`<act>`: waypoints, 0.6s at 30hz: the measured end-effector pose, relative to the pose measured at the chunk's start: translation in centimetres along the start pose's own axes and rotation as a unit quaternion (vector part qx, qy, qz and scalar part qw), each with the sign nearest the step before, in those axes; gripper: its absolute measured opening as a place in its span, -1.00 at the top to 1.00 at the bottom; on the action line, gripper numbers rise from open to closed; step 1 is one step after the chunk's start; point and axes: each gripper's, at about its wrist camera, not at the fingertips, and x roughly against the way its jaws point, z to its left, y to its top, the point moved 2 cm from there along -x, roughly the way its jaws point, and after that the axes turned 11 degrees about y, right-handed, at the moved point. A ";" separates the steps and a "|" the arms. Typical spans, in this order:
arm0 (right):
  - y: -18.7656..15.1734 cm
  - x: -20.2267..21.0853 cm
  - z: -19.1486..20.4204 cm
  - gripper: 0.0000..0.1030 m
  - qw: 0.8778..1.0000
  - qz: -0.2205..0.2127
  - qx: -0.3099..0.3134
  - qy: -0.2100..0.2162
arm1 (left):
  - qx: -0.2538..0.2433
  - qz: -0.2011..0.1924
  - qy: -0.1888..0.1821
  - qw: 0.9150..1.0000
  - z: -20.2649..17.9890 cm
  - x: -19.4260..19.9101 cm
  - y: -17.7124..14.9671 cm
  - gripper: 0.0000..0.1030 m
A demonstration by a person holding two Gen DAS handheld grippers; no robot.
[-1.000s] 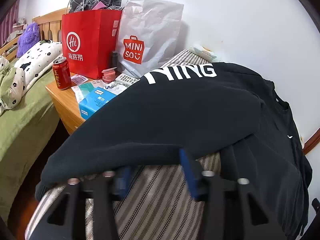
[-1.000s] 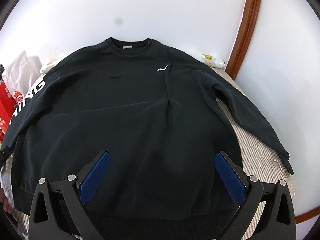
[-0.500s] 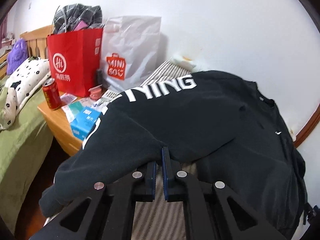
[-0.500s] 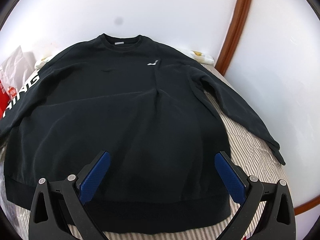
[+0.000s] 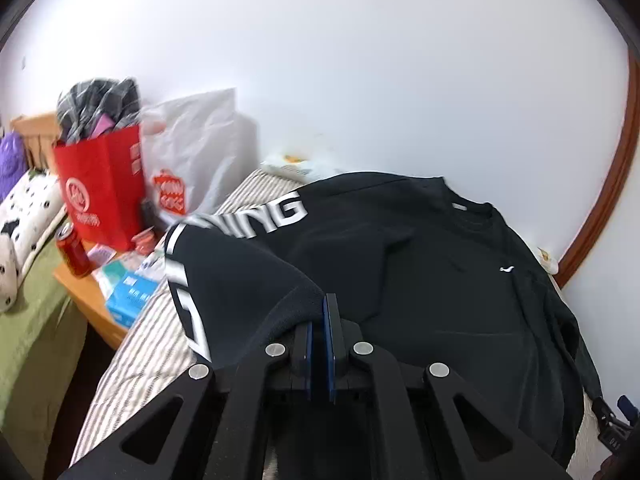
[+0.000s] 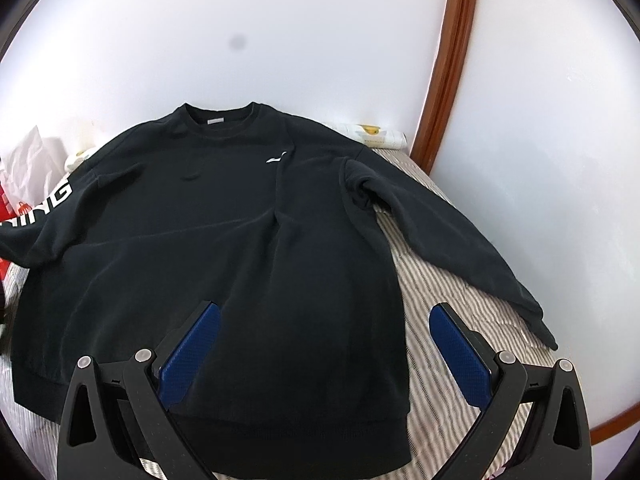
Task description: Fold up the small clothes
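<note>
A black sweatshirt [image 6: 240,240] lies front up on a striped bed cover [image 6: 460,280], collar toward the wall. My left gripper [image 5: 322,308] is shut on its left sleeve [image 5: 240,280], which has white lettering, and holds the sleeve lifted and folded over toward the body. My right gripper [image 6: 320,344] is open and empty, hovering above the lower hem of the sweatshirt. The right sleeve [image 6: 460,248] lies stretched out on the cover.
A wooden bedside table [image 5: 88,300] at the left holds a red bag [image 5: 100,188], a white bag [image 5: 192,160], a red can [image 5: 74,250] and a blue box [image 5: 132,296]. A white wall [image 6: 320,40] runs behind the bed. A green bed [image 5: 28,340] stands further left.
My left gripper closed on the left sleeve, then lifted it and carried it right, over the sweatshirt body. My right gripper stayed open and drew back slightly.
</note>
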 end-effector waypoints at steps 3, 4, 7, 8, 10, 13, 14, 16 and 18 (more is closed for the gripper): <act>-0.1 -0.3 -1.2 -0.99 1.000 -0.004 0.000 -0.001 | -0.014 -0.004 -0.005 1.000 -2.3 0.0 0.5 0.90; -0.1 -0.4 -1.6 -0.99 1.000 -0.005 0.001 -0.004 | -0.019 -0.004 -0.008 1.000 -3.3 -0.1 0.7 0.90; -0.4 -0.8 -3.5 -0.99 1.000 -0.009 0.002 -0.012 | -0.038 -0.008 -0.017 0.999 -6.3 -0.4 1.2 0.90; -0.5 -1.0 -4.1 -0.99 1.000 -0.008 0.001 -0.013 | -0.045 -0.009 -0.020 0.999 -7.5 -0.5 1.4 0.90; -0.9 -1.6 -5.7 -0.99 1.000 -0.004 -0.004 -0.016 | -0.058 -0.010 -0.027 0.998 -9.7 -0.7 1.6 0.90; -1.4 -2.5 -8.1 -0.99 1.000 0.004 -0.018 -0.024 | -0.079 -0.008 -0.037 0.996 -12.9 -1.2 1.8 0.90; -1.6 -2.7 -8.8 -0.99 0.999 0.006 -0.023 -0.028 | -0.089 -0.006 -0.043 0.995 -14.1 -1.4 1.7 0.90; -1.8 -3.0 -10.3 -0.99 0.999 0.008 -0.035 -0.033 | -0.108 -0.004 -0.053 0.993 -16.5 -1.7 1.5 0.90; -2.0 -3.2 -11.7 -0.99 0.998 0.009 -0.046 -0.034 | -0.123 0.003 -0.062 0.990 -18.3 -2.0 1.1 0.90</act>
